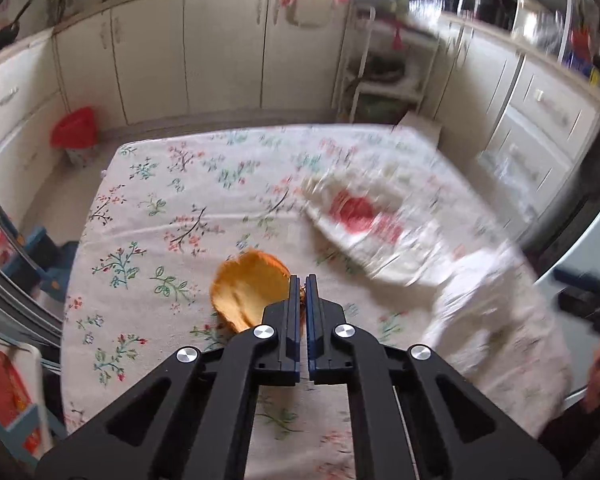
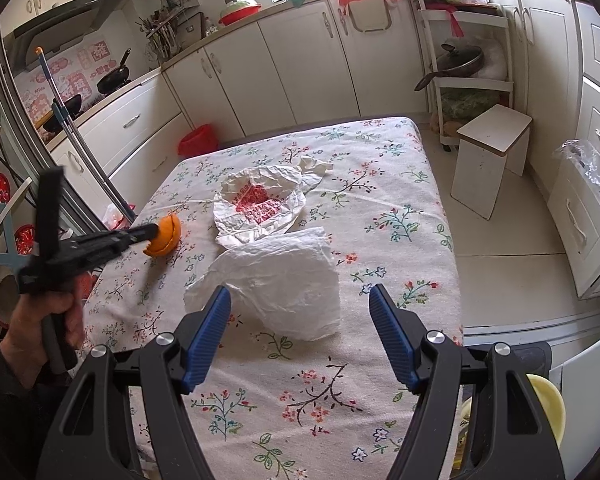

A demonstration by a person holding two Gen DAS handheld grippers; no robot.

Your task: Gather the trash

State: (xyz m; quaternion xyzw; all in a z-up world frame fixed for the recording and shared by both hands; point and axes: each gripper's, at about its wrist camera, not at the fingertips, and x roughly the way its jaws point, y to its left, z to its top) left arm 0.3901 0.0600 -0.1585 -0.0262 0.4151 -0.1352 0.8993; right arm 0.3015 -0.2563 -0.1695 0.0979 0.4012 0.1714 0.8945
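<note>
A piece of orange peel point(image 1: 246, 292) hangs just above the floral tablecloth point(image 1: 160, 208), pinched at its edge by my left gripper point(image 1: 302, 280), which is shut on it. The right wrist view shows the same left gripper point(image 2: 152, 233) holding the peel point(image 2: 167, 236) over the table's left side, with a person's hand on its handle. My right gripper point(image 2: 300, 300) stands open above a crumpled white paper sheet point(image 2: 276, 280), with nothing between its fingers. A white plastic bag with red print point(image 2: 260, 200) lies open mid-table beyond it, blurred in the left wrist view point(image 1: 356, 216).
A bin with a red liner point(image 2: 198, 140) stands on the floor past the table's far left corner. A white stool point(image 2: 492, 152) and a shelf rack point(image 2: 468, 80) stand at the right. A mop handle point(image 2: 80, 136) leans at the left. A yellow bowl point(image 2: 548, 404) sits low at the right.
</note>
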